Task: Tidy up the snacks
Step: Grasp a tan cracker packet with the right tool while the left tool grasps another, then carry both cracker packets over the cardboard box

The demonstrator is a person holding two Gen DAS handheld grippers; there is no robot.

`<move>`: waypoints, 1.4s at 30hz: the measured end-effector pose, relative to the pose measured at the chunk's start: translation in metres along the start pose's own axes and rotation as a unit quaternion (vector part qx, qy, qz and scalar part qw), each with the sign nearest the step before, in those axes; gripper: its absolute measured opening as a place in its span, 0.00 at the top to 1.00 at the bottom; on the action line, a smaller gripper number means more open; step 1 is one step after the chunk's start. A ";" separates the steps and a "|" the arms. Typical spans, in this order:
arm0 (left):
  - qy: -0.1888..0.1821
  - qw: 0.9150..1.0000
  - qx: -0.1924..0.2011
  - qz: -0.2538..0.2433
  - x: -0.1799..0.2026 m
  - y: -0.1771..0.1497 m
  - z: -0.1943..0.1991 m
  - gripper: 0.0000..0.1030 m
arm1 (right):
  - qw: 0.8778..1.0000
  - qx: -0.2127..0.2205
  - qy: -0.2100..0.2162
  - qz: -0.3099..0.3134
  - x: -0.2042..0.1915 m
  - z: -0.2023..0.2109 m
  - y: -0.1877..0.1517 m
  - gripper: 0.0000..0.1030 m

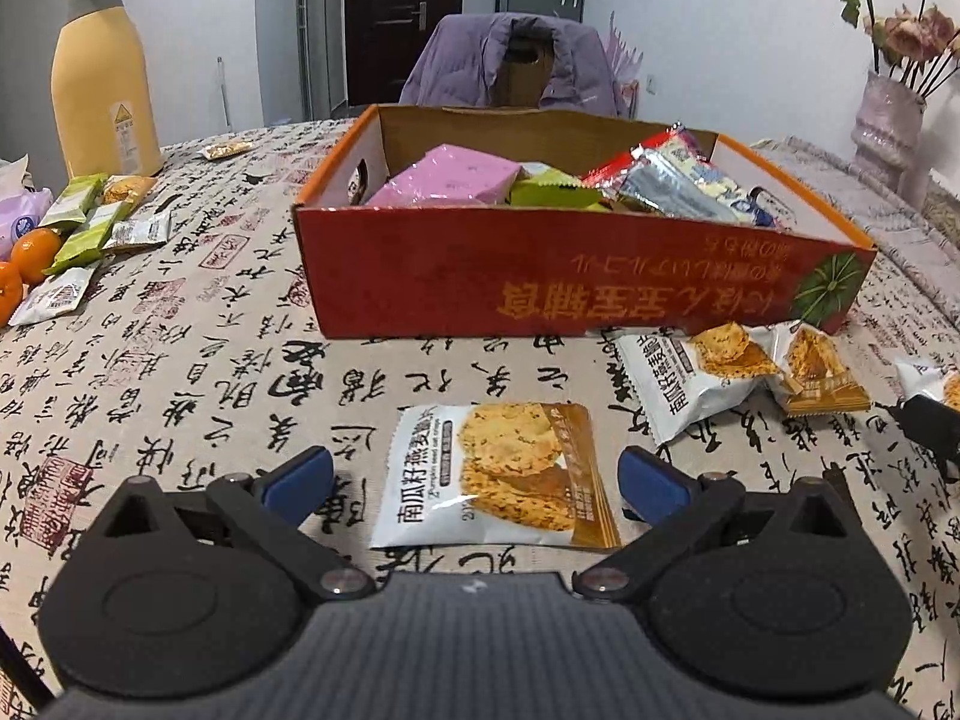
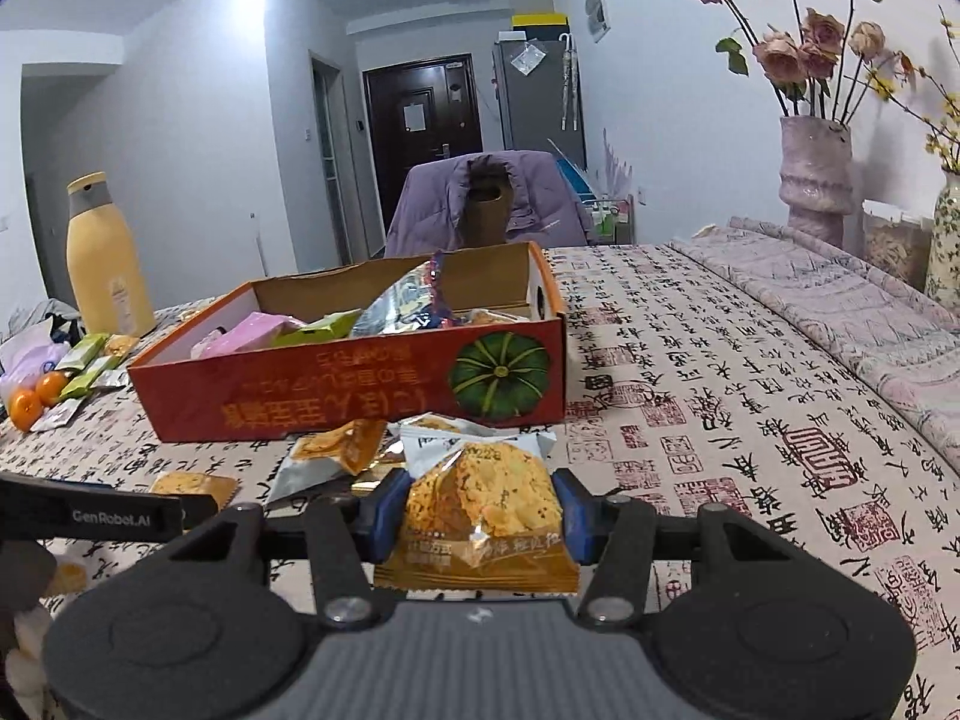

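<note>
We've got the right gripper (image 2: pixel 477 507) clamped on a crisp packet (image 2: pixel 480 516), blue pads pressing both sides of it, held just above the tablecloth (image 2: pixel 750 396) in front of the orange box (image 2: pixel 336 396). Behind that packet, more crisp packets (image 2: pixel 342 450) lie in a loose heap right against the box's front wall.

Our left gripper (image 1: pixel 477 477) sits w/ fingers spread apart, nothing btwn the pads; a flat crisp packet (image 1: pixel 498 474) lies on the cloth btwn and just ahead of them, not touched. To its right, 2 more packets (image 1: pixel 744 372) lie near the box's front right corner.

The box (image 1: pixel 540 276) stands mid-table, open top, already holding a pink pack (image 1: pixel 450 177), green wrappers (image 1: pixel 555 192) and silver-blue bags (image 1: pixel 684 180).

Far left of the table: a yellow bottle (image 1: pixel 102 84) upright, green snack bars (image 1: pixel 84 222) and small white sachets beside 2 oranges (image 1: pixel 27 264). A vase of dried roses (image 2: pixel 816 174) stands at the far right; a purple jacket (image 2: pixel 480 204) hangs over the chair behind the table.
</note>
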State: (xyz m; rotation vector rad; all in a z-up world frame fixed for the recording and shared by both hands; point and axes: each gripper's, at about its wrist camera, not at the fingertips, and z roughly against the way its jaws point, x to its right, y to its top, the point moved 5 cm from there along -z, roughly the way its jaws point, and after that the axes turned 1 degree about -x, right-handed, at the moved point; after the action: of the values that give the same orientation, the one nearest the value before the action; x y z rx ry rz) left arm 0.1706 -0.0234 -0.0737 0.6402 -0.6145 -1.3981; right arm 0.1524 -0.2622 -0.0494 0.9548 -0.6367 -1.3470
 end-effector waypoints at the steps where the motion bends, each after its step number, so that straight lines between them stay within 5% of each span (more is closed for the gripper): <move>1: 0.003 1.000 -0.003 -0.002 0.001 -0.001 -0.002 0.00 | 1.000 0.000 0.001 -0.001 0.001 -0.001 0.000 0.51; 8: 0.002 1.000 -0.008 -0.010 0.003 -0.002 -0.003 0.02 | 1.000 -0.001 0.007 -0.006 0.003 -0.003 -0.002 0.51; 14: -0.011 1.000 0.006 -0.025 0.008 -0.002 0.003 0.29 | 1.000 0.002 0.010 -0.004 0.002 0.000 -0.003 0.51; 21: -0.012 0.999 0.020 -0.026 0.003 -0.004 0.010 0.46 | 1.000 0.004 0.013 -0.002 0.000 0.003 -0.003 0.51; 42: -0.014 0.991 0.129 -0.024 0.006 0.045 0.059 0.46 | 0.998 0.050 0.019 0.036 -0.018 0.008 0.035 0.51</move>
State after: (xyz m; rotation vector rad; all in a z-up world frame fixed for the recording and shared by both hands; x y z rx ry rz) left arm 0.1591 -0.0293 -0.0009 0.8461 -0.8151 -1.3866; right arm 0.1611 -0.2476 -0.0131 1.0265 -0.7084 -1.2397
